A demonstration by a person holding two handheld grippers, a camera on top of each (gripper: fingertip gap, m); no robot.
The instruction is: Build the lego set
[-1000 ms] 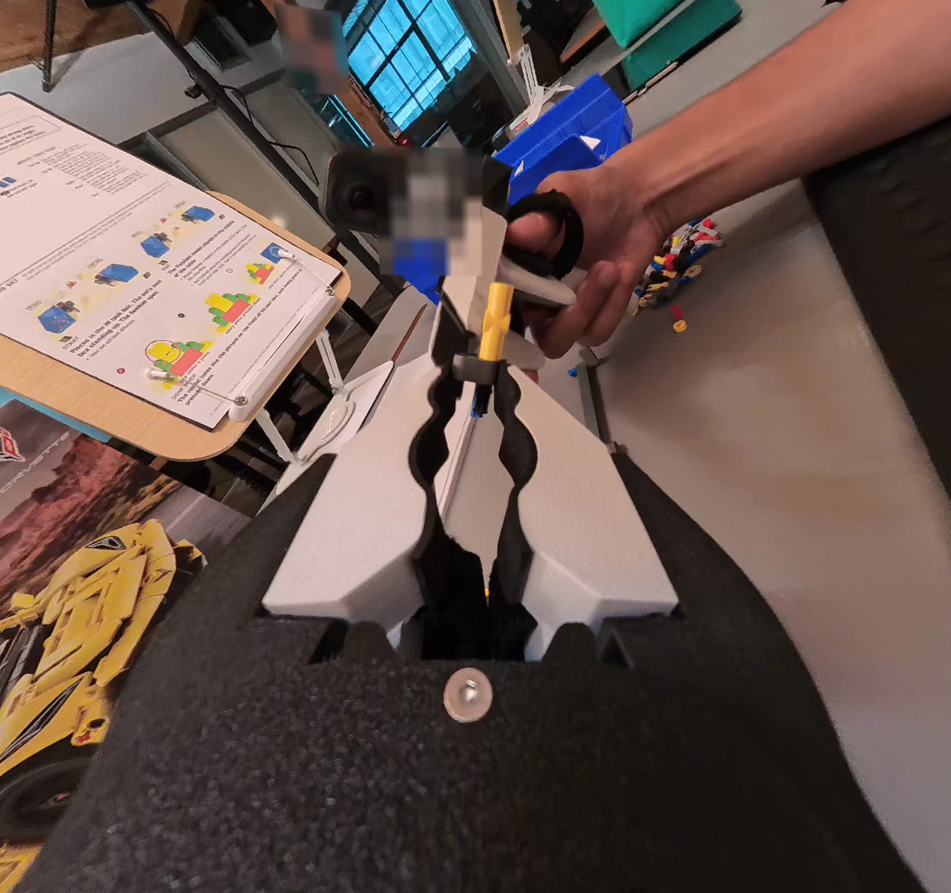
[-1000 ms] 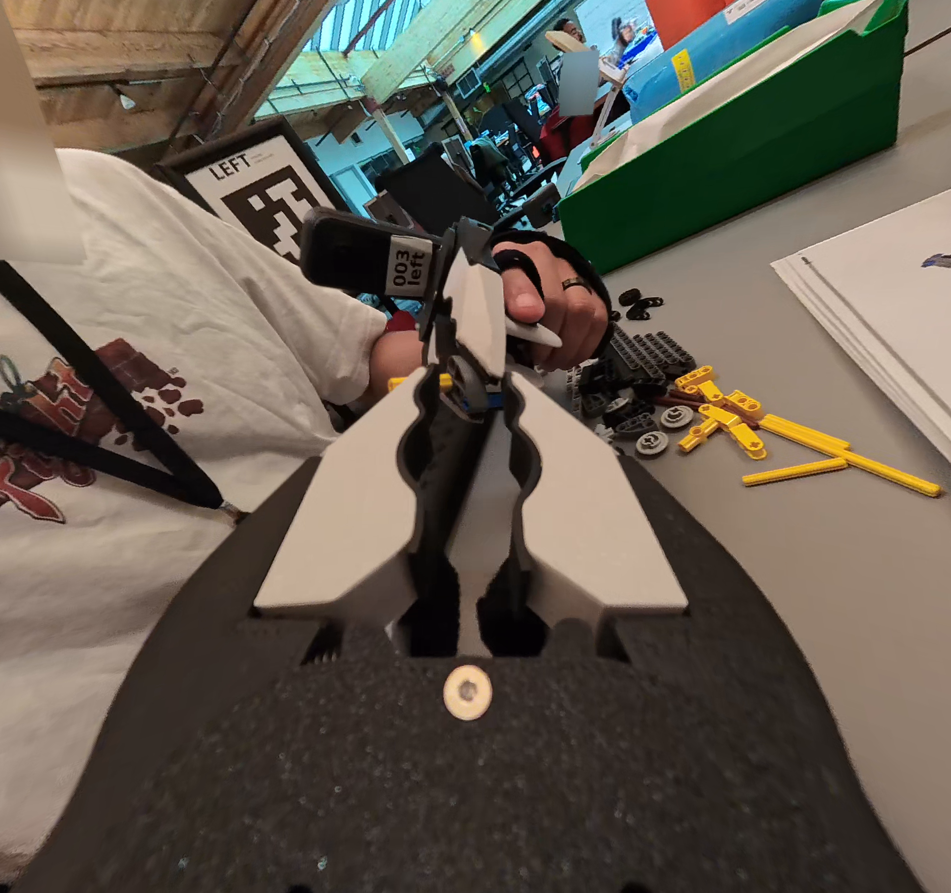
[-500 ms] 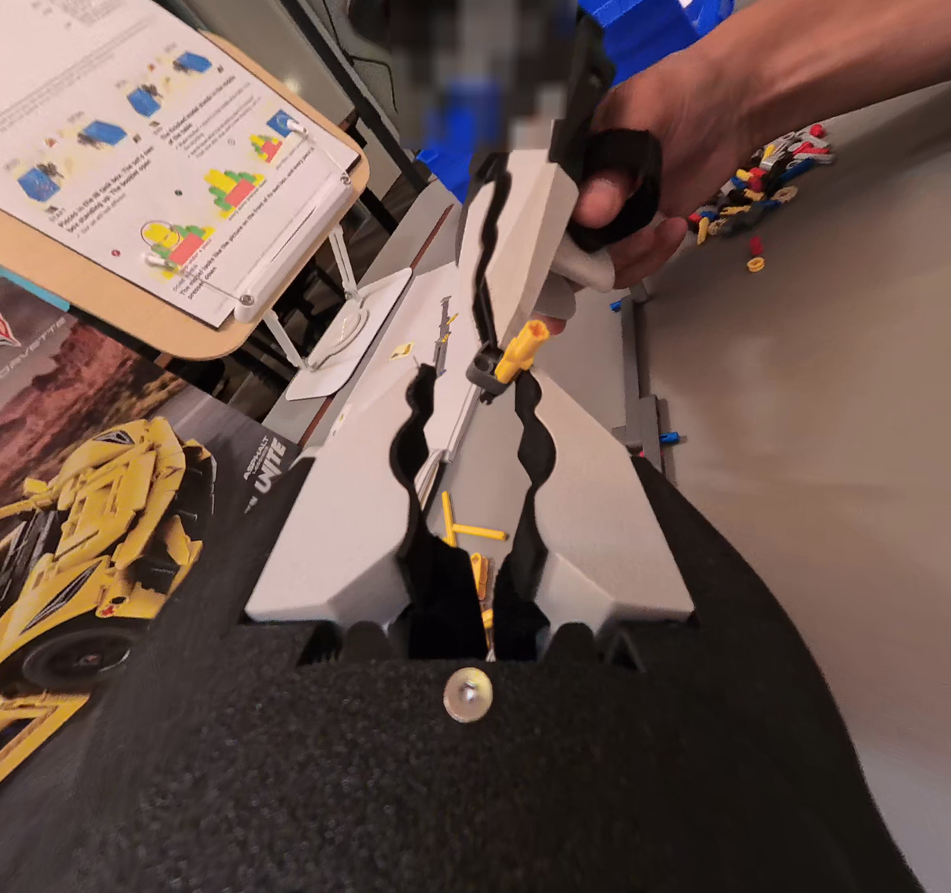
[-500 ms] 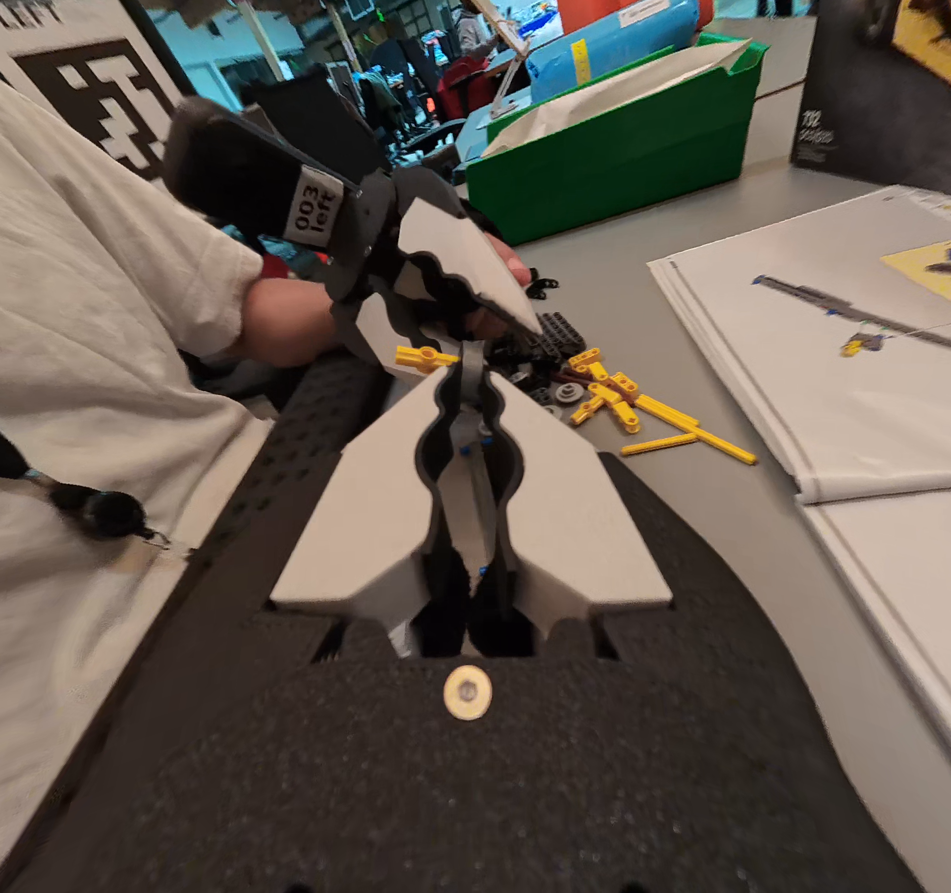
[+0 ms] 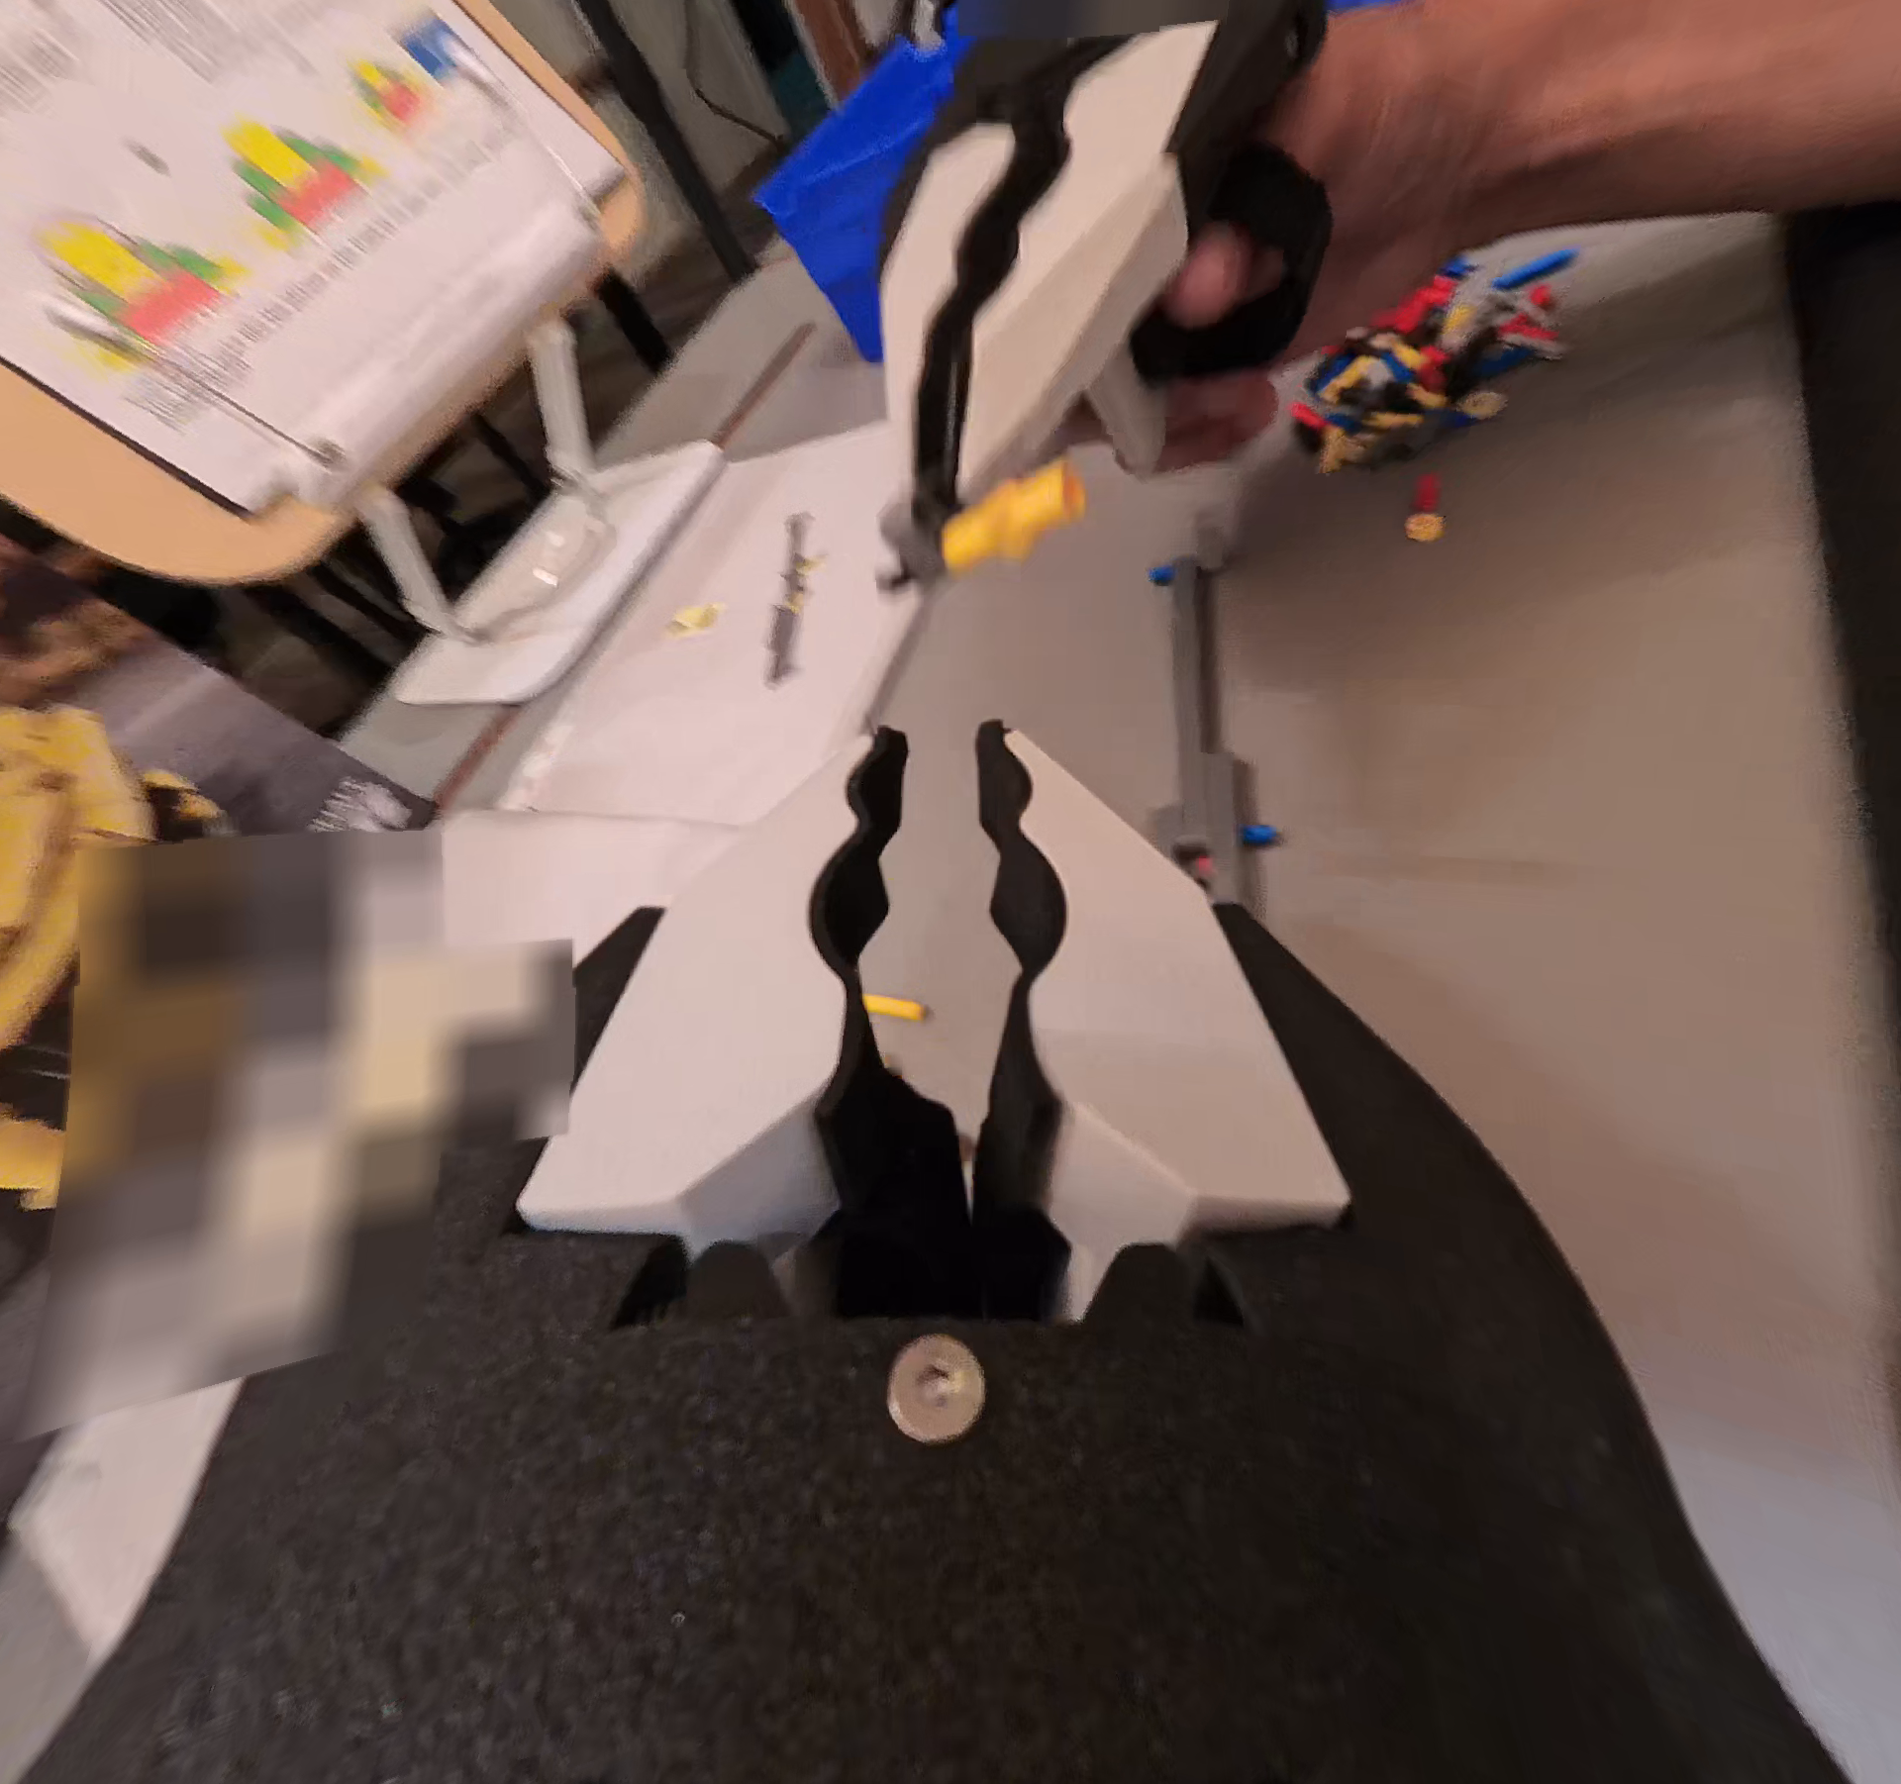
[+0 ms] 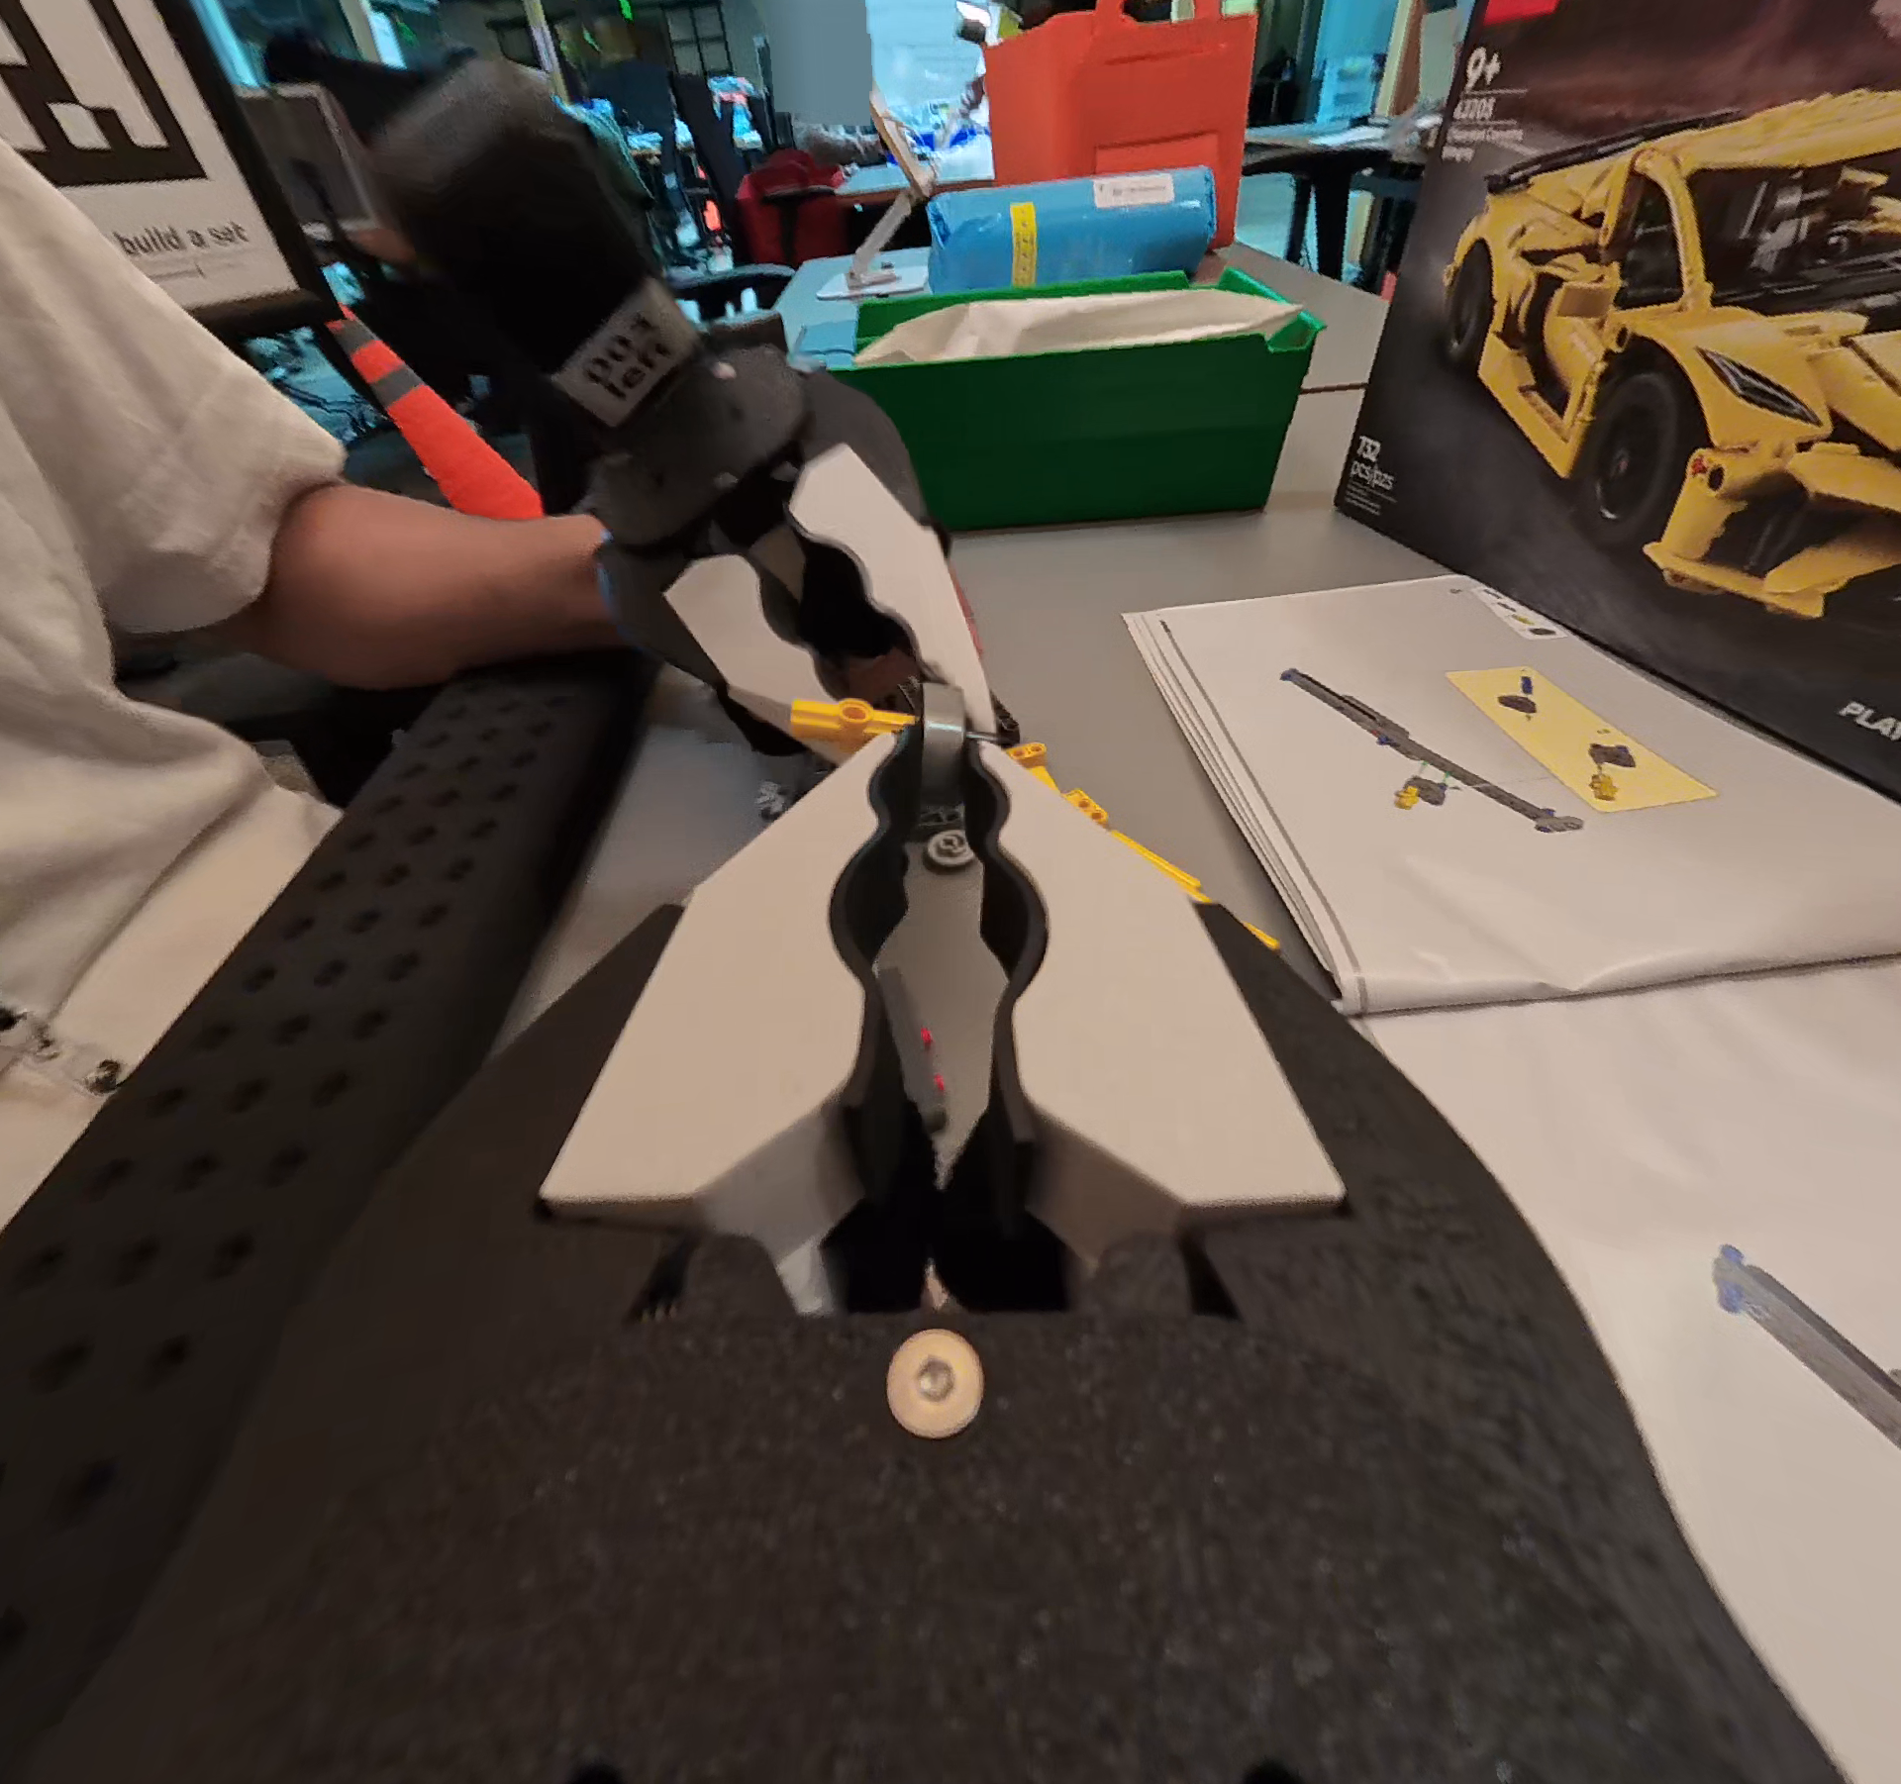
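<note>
Pinching the grey connector with its yellow pin, our right gripper grips tiny, stiff, slippery plastic; our left gripper stands empty, apart.

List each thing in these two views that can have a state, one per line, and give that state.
left gripper: open, holding nothing
right gripper: shut on the grey piece
grey piece: pinched upright, yellow connector sticking out sideways
instruction booklet: lying open on the table
green bin: open-topped, white paper inside
set box: standing upright
orange bag: upright behind the bin
</note>
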